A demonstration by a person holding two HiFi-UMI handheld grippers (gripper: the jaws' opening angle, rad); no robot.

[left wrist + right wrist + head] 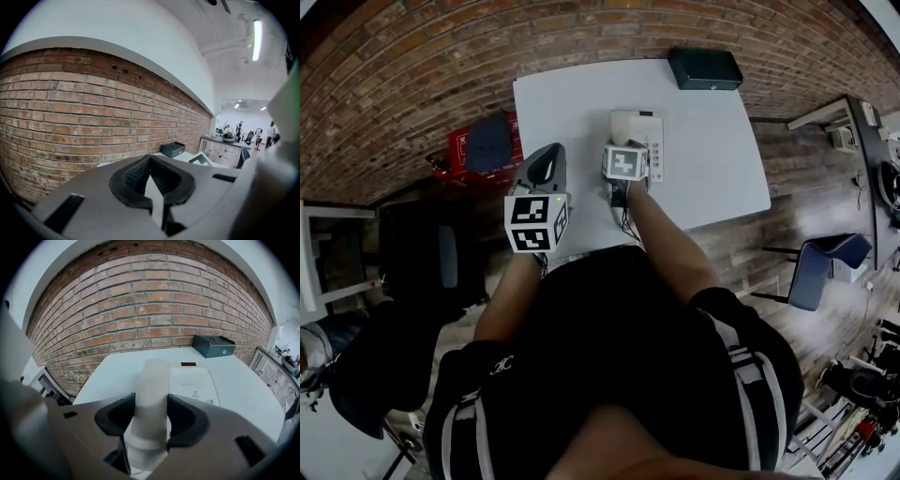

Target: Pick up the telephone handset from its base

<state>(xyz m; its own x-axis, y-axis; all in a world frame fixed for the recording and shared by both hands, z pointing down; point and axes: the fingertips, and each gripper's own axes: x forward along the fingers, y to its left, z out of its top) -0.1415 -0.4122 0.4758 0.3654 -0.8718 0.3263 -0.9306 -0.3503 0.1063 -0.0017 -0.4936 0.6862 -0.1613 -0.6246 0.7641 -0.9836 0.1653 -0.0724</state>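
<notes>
Straddling the pale plastic bar-shaped telephone handset (pixel 152 380), right tongs (pixel 151 422) are wide open, not clamping. Handset lies on white phone base (pixel 194 385) on white desk (pixel 243 380). Left tongs (pixel 151 164) closed, empty. Handset likely light, rigid, slick; grip mid-shaft.

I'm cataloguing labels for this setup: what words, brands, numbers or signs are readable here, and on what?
Nothing is legible.
Telephone base: small grey print and a red label, too blurred.
Red box: white mark, too small.
Marker cubes: square patterns, no letters.
</notes>
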